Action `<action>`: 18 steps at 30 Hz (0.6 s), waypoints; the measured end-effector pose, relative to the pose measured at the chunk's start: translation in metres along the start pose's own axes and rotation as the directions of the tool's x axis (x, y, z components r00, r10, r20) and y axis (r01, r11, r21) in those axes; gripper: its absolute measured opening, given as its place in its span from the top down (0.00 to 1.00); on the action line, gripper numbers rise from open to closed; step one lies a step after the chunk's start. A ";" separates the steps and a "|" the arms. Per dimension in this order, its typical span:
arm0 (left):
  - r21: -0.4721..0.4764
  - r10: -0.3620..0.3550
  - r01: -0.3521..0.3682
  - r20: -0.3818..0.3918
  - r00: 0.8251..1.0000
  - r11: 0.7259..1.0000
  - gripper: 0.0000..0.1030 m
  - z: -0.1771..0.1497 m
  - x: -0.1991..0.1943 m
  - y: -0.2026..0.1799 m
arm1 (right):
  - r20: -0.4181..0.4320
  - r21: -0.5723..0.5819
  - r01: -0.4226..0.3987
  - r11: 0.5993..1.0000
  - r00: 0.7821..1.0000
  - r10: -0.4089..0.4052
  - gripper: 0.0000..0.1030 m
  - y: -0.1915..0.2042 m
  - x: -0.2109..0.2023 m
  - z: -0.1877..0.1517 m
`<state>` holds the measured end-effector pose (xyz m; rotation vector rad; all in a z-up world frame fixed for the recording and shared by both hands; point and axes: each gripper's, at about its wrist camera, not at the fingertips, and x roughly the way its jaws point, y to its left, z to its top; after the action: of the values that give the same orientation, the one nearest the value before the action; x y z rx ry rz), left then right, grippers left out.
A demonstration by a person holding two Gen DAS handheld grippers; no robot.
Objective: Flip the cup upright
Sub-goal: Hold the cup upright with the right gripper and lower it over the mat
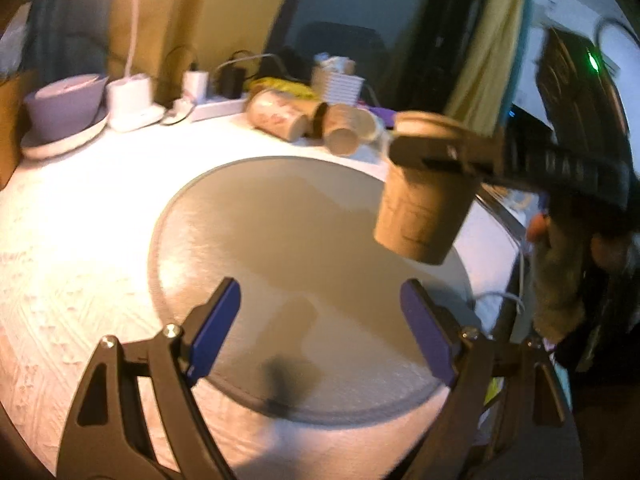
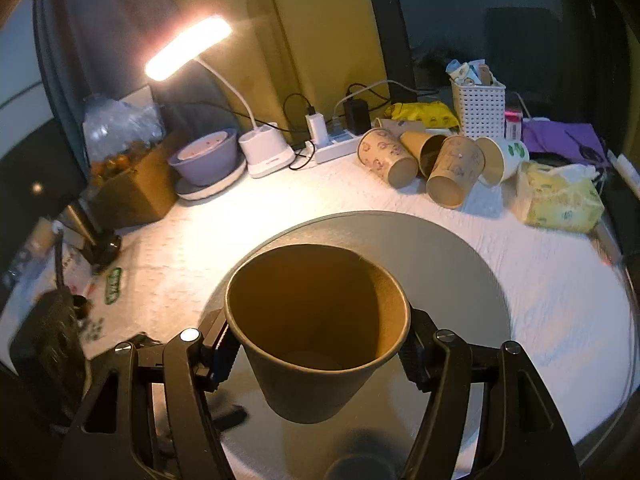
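Observation:
A brown paper cup [image 2: 316,332] is held mouth up between the fingers of my right gripper [image 2: 320,348], above the round grey mat [image 2: 460,264]. Its open mouth faces the camera and it hangs clear of the mat. In the left wrist view the same cup [image 1: 424,216] hangs at the right, clamped near its rim by the right gripper [image 1: 436,150]. My left gripper [image 1: 320,328] is open and empty, low over the near part of the mat [image 1: 248,224].
Several paper cups [image 2: 436,164] lie on their sides at the back of the white-covered table [image 2: 560,288]. A lit desk lamp [image 2: 264,152], a purple bowl [image 2: 204,156], a power strip [image 2: 336,144], a white basket [image 2: 478,108] and a tissue pack [image 2: 560,196] stand around.

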<state>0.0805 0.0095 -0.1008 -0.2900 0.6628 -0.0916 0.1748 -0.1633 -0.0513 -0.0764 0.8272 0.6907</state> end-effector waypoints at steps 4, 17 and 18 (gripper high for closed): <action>-0.055 0.045 -0.046 -0.016 0.999 0.997 0.19 0.012 0.004 0.019 | -0.001 -0.042 0.023 0.999 1.000 -0.023 0.32 0.003 0.015 0.006; -0.130 0.115 -0.123 -0.071 0.991 0.984 0.19 0.036 0.027 0.051 | 0.029 -0.210 0.143 0.967 0.990 -0.140 0.32 0.015 0.061 0.012; -0.130 0.117 -0.126 -0.075 0.990 0.984 0.19 0.036 0.028 0.052 | 0.035 -0.218 0.148 0.965 0.989 -0.144 0.32 0.016 0.062 0.012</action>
<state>0.1240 0.0627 -0.1058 -0.3768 0.7535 0.0606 0.2028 -0.1133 -0.0833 -0.3272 0.7170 0.6407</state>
